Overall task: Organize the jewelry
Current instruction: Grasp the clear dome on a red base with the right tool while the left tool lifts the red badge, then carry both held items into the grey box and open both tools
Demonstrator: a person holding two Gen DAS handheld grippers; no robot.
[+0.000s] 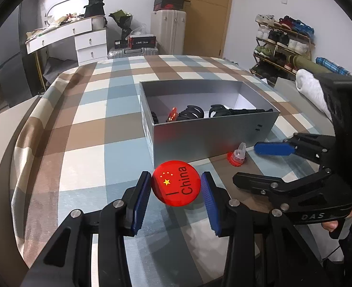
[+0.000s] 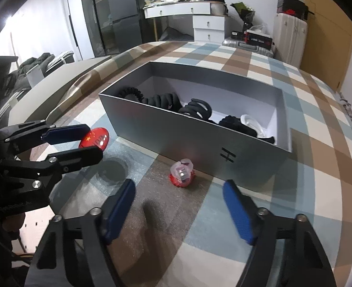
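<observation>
My left gripper (image 1: 176, 186) is shut on a round red badge (image 1: 176, 183) with a flag and the word China, held above the checked cloth just in front of the grey box (image 1: 209, 141). It also shows in the right wrist view (image 2: 89, 141), with the badge (image 2: 97, 136) between its blue pads. My right gripper (image 2: 179, 205) is open and empty, a little short of a small red and clear ring (image 2: 182, 174) that lies on the cloth by the box's front wall (image 2: 176, 134). The ring also shows in the left wrist view (image 1: 236, 156). The box holds several black hair clips and ties (image 2: 195, 108).
A checked cloth (image 1: 85, 119) covers the surface. Behind it stand a white dresser (image 1: 80, 38), suitcases (image 1: 167, 31) and a shoe rack (image 1: 283, 40). A white towel (image 1: 312, 88) lies at the right.
</observation>
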